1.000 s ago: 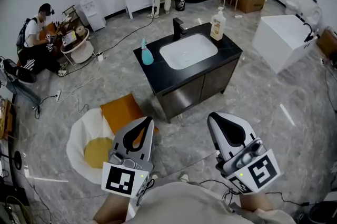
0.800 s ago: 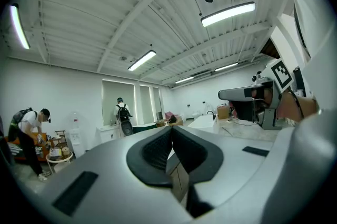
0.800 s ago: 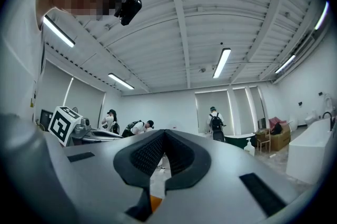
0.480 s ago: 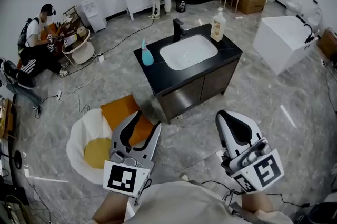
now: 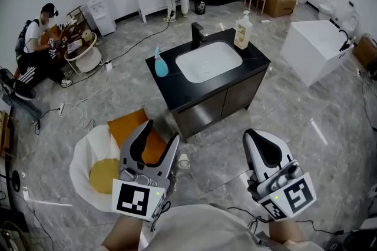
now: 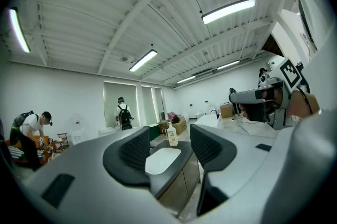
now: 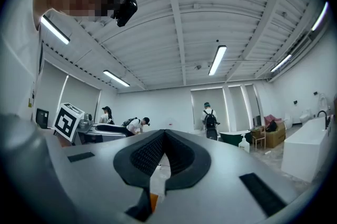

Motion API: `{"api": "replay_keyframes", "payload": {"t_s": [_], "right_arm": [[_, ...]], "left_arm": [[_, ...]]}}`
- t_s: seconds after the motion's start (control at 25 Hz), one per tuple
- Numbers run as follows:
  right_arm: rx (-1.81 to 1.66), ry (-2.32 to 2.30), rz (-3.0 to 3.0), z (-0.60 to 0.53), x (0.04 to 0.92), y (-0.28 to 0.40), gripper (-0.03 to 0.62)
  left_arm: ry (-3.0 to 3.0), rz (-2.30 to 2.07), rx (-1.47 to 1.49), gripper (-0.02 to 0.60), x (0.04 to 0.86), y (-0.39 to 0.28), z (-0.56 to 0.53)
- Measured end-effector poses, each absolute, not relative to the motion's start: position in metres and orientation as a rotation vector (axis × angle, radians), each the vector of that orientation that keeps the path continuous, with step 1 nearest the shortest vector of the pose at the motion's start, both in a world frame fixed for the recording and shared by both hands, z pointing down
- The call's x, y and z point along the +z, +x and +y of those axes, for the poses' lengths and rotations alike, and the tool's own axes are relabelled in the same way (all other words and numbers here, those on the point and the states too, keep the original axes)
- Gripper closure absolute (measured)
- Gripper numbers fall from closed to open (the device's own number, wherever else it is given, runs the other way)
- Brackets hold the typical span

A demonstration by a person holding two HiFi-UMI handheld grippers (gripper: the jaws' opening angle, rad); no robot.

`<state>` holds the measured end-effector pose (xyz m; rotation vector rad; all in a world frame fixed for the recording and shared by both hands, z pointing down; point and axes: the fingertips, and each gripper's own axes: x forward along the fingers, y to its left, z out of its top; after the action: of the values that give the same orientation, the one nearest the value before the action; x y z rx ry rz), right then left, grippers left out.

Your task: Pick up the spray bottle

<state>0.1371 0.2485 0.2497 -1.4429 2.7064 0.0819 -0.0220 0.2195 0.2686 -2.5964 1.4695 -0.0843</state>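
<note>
The blue spray bottle (image 5: 160, 62) stands upright on the left end of a black vanity top (image 5: 177, 86), beside its white sink (image 5: 208, 60). Both grippers hang low in the head view, well short of the vanity. My left gripper (image 5: 159, 135) is open; its jaws have just been opening and nothing is between them. In the left gripper view that gripper (image 6: 168, 152) frames the sink (image 6: 161, 160), and the spray bottle does not show there. My right gripper (image 5: 263, 141) is shut and empty, its pads (image 7: 150, 154) meeting.
A soap pump bottle (image 5: 241, 30) and a black faucet (image 5: 198, 35) stand on the vanity. An orange cushion (image 5: 131, 125) on a white beanbag (image 5: 88, 155) lies left of my left gripper. A white block (image 5: 315, 46), floor cables (image 5: 88, 103) and two people (image 5: 35, 43) are farther off.
The left gripper's jaws went from shut to wide open. The right gripper sank a little in the head view and stayed shut. The vanity shifted slightly left in the picture.
</note>
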Motion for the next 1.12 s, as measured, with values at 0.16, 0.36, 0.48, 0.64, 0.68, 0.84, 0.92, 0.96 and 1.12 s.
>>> {"api": "replay_keyframes", "payload": {"t_s": [0.16,0.36,0.48,0.64,0.68,0.84,0.92,0.96,1.12], "right_arm": [[0.07,-1.466,2.728,0.221,0.267,0.139,0.566],[0.11,-1.488,2.733,0.176,0.263,0.135,0.566],[0.122,-1.501,2.734,0.146,0.261,0.131,0.566],[0.102,-1.523,2.732,0.098,0.269,0.123,0.566],[0.091,-1.527,2.731,0.086,0.27,0.12,0.566],[0.074,-1.538,2.748,0.035,0.269,0.105,0.566],[0.069,-1.553,2.752,0.006,0.269,0.098,0.566],[0.061,-1.559,2.752,-0.009,0.27,0.094,0.566],[0.039,-1.565,2.775,-0.066,0.271,0.07,0.566]], "left_arm": [[-2.609,1.487,-0.068,0.343,0.283,-0.023,0.19],[-2.602,1.473,-0.102,0.344,0.29,-0.031,0.145],[-2.592,1.424,-0.104,0.344,0.295,-0.038,0.112],[-2.626,1.394,-0.047,0.342,0.288,-0.029,0.064],[-2.635,1.392,-0.056,0.343,0.289,-0.028,0.051],[-2.642,1.405,-0.123,0.342,0.297,-0.049,-0.004],[-2.615,1.416,-0.178,0.342,0.307,-0.067,-0.035],[-2.61,1.431,-0.196,0.342,0.311,-0.075,-0.05],[-2.633,1.486,-0.215,0.342,0.315,-0.098,-0.108]]}}
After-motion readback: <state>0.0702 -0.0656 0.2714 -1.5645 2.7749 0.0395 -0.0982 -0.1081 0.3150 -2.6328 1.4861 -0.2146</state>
